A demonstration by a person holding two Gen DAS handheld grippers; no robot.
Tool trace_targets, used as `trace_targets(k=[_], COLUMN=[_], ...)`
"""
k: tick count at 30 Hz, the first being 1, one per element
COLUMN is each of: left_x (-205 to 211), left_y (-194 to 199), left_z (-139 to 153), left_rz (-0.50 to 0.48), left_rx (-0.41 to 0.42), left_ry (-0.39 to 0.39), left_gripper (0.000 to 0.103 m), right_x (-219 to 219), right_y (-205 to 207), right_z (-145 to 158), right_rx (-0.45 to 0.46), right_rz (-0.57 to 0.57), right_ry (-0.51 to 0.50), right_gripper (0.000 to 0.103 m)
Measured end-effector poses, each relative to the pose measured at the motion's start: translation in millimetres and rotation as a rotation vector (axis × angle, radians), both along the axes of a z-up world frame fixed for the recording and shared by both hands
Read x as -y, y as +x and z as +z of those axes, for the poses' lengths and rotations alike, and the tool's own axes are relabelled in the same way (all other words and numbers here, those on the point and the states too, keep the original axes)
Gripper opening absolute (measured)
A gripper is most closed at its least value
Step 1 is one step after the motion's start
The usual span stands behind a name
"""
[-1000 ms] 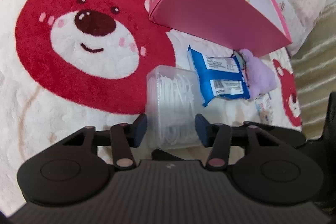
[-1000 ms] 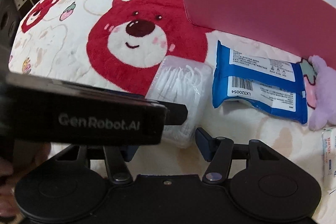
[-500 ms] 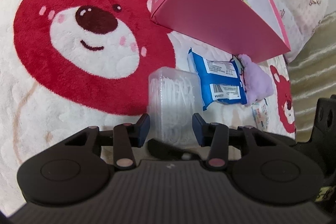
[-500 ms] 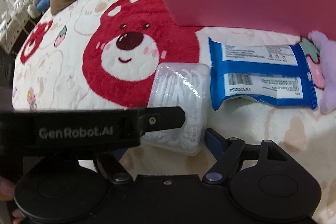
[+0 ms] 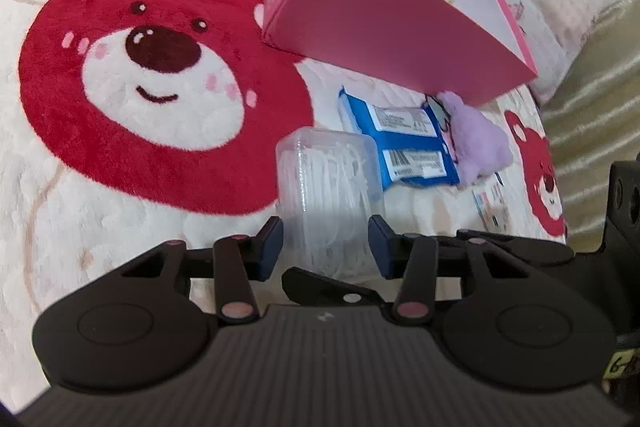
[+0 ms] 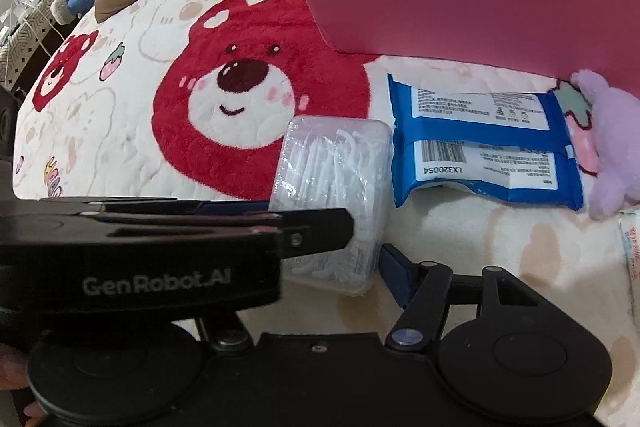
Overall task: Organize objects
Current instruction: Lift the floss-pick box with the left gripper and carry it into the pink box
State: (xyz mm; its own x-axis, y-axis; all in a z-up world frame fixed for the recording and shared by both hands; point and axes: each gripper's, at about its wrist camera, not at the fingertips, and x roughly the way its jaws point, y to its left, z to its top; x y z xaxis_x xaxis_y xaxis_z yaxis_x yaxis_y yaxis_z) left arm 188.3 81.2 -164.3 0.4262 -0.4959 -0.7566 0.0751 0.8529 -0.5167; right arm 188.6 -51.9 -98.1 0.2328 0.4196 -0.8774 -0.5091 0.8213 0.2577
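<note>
- Landmark: clear floss-pick box (image 5: 330,199), lying on a bed blanket (image 5: 120,227) printed with a large red bear face (image 5: 160,95).
- Left of the box: the bear face; the box's far left corner overlaps the bear's lower edge.
- Left gripper (image 5: 326,247): fingers (image 5: 269,247) straddle the near end of the box. The left pad touches the box wall; the right pad stands at the opposite wall, and contact there cannot be confirmed. Grip on the box: cannot tell.
- Right gripper (image 6: 348,263): its right finger (image 6: 394,273) sits just right of the box's near corner, clear of it. Its left finger is hidden behind the left gripper's body. The jaws have just been closing with the box between them; they are parted, not clamping.
- Just right of the box: blue wipes pack (image 6: 480,143), almost touching it.
- Further right: purple plush toy (image 6: 608,143), against the pack's right end.
- Behind the pack and plush: open pink carton (image 6: 460,7).
</note>
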Motion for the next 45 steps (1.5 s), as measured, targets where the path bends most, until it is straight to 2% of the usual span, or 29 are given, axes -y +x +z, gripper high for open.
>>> trace_targets(k=[3,5,7,14,23,31,33,35,38,45], left_x=[5,4,2,3,-4,7,14,25,32,44], left_y=[-3,-8,-14,-31,-41,-49,-50,-53,-53,-44], left_z=[7,10,13,42,65,89,101,115,128,154], left_rz=[-0.056,-0.06,-0.053,-0.062,-0.026,-0.037,-0.044,-0.073,-0.09,-0.096], left_rx=[-0.012,-0.012,-0.02,0.078,0.107,0.136,0.137,0.179,0.195,0.208], left_ry=[0.027,0.006,-0.02,-0.01,-0.056,-0.059,-0.036,0.005,0.018,-0.013], left_gripper=[0.045,0.045,0.045,0.044,0.041,0.041,0.041,0.041,0.041,0.041], right_x=[3,4,5,11,16,29,37,43,47,61], right_y=[-5,-12,-21,-38,-51,-59,-60,-60,-61,-58], right_z=[3,6,12,38,64,81,90,98,112,134], right_rx=[-0.008,-0.001,0.047,0.125,0.228,0.247,0.248,0.252,0.284,0.329], right_rz=[0.002,0.011,0.041,0.065,0.084,0.058,0.034,0.028,0.018,-0.022], right_ry=[-0.006,-0.01,-0.03,-0.025,0.005,0.036,0.061,0.075,0.076,0.091], right_gripper=[0.069,0.069,0.069,0.069,0.069,0.069,0.069,0.069,0.069,0.069])
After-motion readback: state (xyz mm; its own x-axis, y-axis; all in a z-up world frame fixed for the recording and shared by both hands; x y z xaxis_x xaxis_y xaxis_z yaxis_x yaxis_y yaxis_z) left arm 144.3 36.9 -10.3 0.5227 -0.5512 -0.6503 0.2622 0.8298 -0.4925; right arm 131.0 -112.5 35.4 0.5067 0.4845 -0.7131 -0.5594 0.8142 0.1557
